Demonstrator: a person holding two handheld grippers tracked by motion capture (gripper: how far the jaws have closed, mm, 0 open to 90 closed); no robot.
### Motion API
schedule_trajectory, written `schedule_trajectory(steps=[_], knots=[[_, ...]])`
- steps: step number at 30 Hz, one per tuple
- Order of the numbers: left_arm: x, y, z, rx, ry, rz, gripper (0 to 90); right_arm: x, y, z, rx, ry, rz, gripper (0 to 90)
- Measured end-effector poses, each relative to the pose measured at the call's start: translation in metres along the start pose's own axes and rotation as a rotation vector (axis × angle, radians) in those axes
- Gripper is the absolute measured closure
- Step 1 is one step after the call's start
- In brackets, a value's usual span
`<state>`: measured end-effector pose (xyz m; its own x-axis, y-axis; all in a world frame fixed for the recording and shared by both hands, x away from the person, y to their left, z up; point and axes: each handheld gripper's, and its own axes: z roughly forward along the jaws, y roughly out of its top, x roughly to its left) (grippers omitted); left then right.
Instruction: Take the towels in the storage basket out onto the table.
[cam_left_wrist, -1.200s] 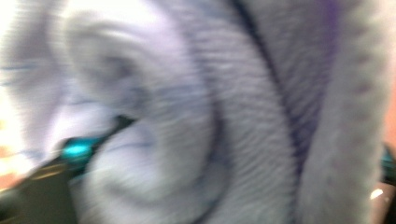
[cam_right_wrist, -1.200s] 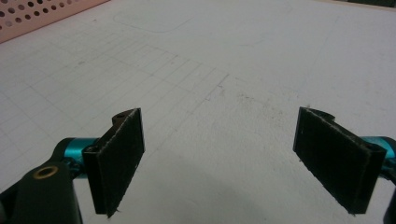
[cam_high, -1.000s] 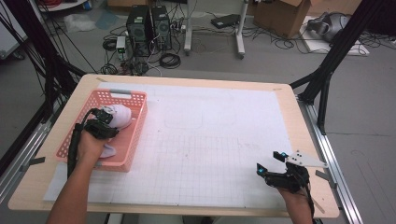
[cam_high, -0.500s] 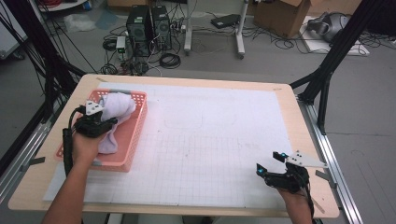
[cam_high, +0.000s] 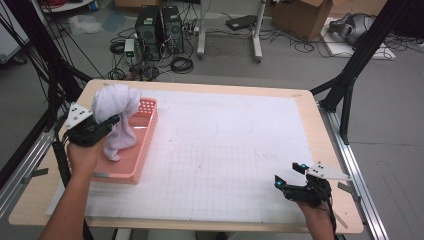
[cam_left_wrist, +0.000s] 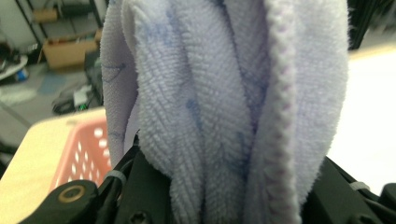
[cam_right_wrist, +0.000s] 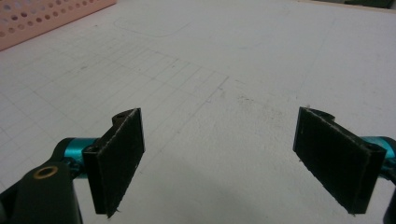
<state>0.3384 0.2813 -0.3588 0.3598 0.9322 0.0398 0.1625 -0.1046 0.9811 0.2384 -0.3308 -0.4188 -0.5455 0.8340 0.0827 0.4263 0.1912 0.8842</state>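
Observation:
A bunched white towel (cam_high: 116, 117) hangs from my left gripper (cam_high: 107, 122), lifted over the left side of the pink perforated basket (cam_high: 145, 145), its lower end dangling into it. In the left gripper view the towel (cam_left_wrist: 224, 116) is wedged between the black jaws of my left gripper (cam_left_wrist: 224, 191), which have just been closing a little on it. The basket (cam_left_wrist: 79, 154) shows below at the left. My right gripper (cam_high: 287, 175) rests near the table's front right corner. Its jaws stand wide apart over the bare gridded mat (cam_right_wrist: 219, 70), so my right gripper (cam_right_wrist: 219, 158) is open with nothing between them.
A white gridded mat (cam_high: 225, 150) covers most of the wooden table (cam_high: 320, 130). Black frame struts (cam_high: 350, 85) rise at the right and left sides. Computer towers (cam_high: 160, 25), cables and a cardboard box (cam_high: 300, 15) lie on the floor beyond.
My left gripper has risen out of the basket with the towel and drifted toward its left rim; the towel now hangs free. The right gripper has stayed put.

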Motion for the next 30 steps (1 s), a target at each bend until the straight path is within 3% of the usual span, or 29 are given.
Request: schedule_trajectory(steps=[8,13,30], knots=[[0.004,0.010,-0.014,-0.117,-0.039,-0.020,67.3,-0.001,0.000,-0.001,-0.003,-0.008,0.006,15.3],[0.003,0.023,-0.023,-0.220,-0.082,-0.057,67.4,0.000,0.000,-0.002,-0.004,-0.009,0.010,15.3],[-0.026,0.062,-0.034,-0.334,-0.270,-0.012,67.4,0.002,0.001,-0.003,-0.012,0.000,-0.003,15.3]])
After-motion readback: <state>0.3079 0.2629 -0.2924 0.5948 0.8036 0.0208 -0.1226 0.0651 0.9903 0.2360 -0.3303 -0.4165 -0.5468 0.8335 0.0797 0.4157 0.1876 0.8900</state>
